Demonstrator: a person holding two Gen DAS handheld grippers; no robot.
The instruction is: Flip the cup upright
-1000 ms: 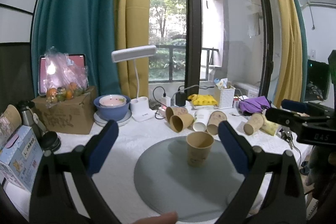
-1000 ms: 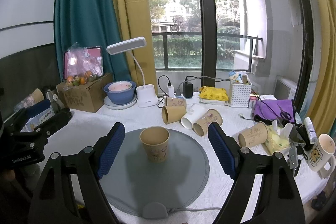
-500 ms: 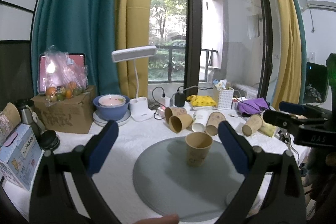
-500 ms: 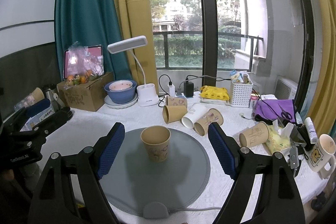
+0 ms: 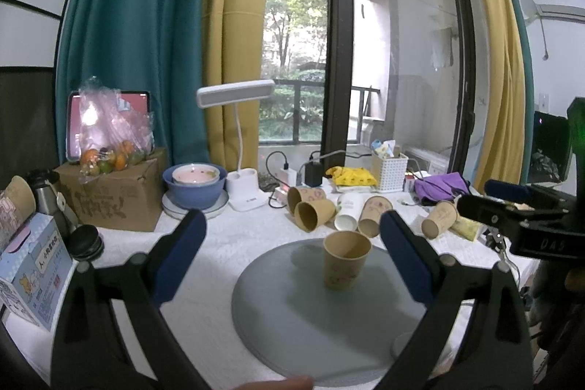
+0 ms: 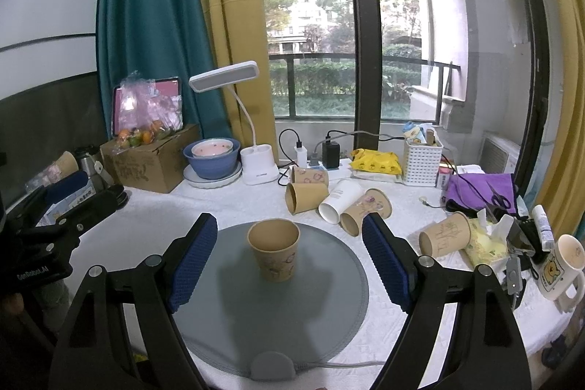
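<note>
A brown paper cup (image 5: pixel 345 259) (image 6: pixel 275 250) stands upright, mouth up, on a round grey mat (image 5: pixel 292 309) (image 6: pixel 234 309). My left gripper (image 5: pixel 290 249) is open and empty, held back from the cup on its near side. My right gripper (image 6: pixel 289 253) is open and empty; the cup shows between its blue pads but sits farther away, untouched. The right gripper also shows at the right edge of the left wrist view (image 5: pixel 512 211), and the left gripper at the left edge of the right wrist view (image 6: pixel 55 225).
Several paper cups lie on their sides behind the mat (image 6: pixel 307 194) (image 5: pixel 314 212), one more to the right (image 6: pixel 444 238). A blue bowl (image 6: pixel 212 158), desk lamp (image 6: pixel 256 163), cardboard box (image 6: pixel 153 158), white basket (image 6: pixel 422 159) and bear mug (image 6: pixel 561 265) stand around on the white tablecloth.
Both grippers have lifted and drawn back slightly. The cup stands unmoved on the mat.
</note>
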